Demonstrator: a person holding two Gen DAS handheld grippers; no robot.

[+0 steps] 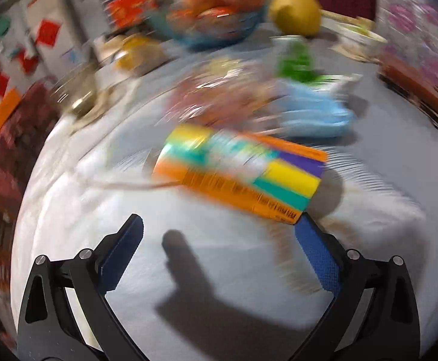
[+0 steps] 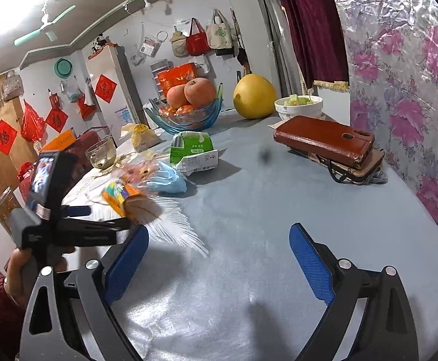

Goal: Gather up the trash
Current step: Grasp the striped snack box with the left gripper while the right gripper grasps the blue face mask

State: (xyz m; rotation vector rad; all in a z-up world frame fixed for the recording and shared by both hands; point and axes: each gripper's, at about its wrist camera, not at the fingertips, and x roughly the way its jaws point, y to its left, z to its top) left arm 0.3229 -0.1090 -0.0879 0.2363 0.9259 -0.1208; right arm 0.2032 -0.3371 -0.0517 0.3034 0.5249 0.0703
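Note:
The left wrist view is blurred by motion. My left gripper [image 1: 219, 228] is open low over the grey table [image 1: 219, 270]. A striped orange, yellow and teal box [image 1: 240, 174] lies just ahead of it, one corner by the right fingertip [image 1: 306, 225]. Behind the box lie a crinkly clear wrapper [image 1: 219, 96], a blue glove [image 1: 318, 111] and a green carton [image 1: 297, 60]. My right gripper [image 2: 219, 240] is open over bare cloth with nothing between its fingers. From there the same box [image 2: 118, 194], glove [image 2: 167, 180] and carton [image 2: 191, 150] sit to the left.
A blue glass fruit bowl [image 2: 185, 114], a yellow pomelo [image 2: 255, 96] and a white bowl [image 2: 298, 106] stand at the back. A phone in a red case [image 2: 324, 141] lies on the right near the flowered wall. A glass bowl [image 2: 101, 150] stands at the left edge.

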